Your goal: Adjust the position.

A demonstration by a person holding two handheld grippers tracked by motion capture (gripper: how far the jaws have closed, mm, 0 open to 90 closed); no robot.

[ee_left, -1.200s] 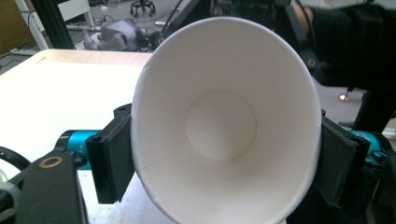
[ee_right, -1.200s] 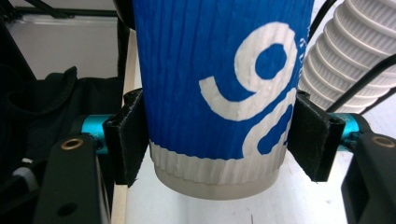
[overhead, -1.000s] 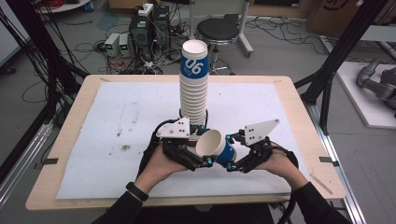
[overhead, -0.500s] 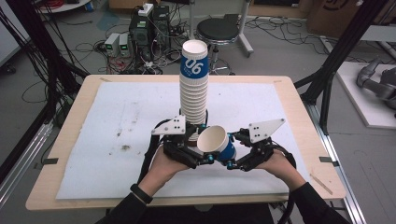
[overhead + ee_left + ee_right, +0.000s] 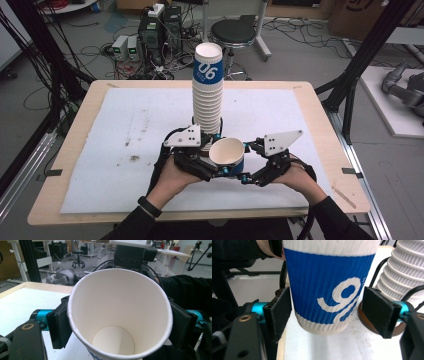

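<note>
While pads pinch the cup (image 5: pixel 117 305) at both sides just under the rim, left tongs (image 5: pixel 212 167) counted as clamped on it; jaws just been closing, cup between them. Cup held mouth-up, tilted toward the person, low over the mat (image 5: pixel 125 130), just in front of the stack (image 5: pixel 207 95) foot. Right tongs (image 5: pixel 327 315) spread: jaws just been opening, cup's blue band between them, clear gap at one pad, other pad very near, contact there hard to tell.

Step judged: handover of one cup, right to left, about done.

Next move calls for: backing right tongs straight off without brushing the wall; keeping left grip light, since the paper wall dents; then, probably, lifting clear of the stack before placing.
</note>
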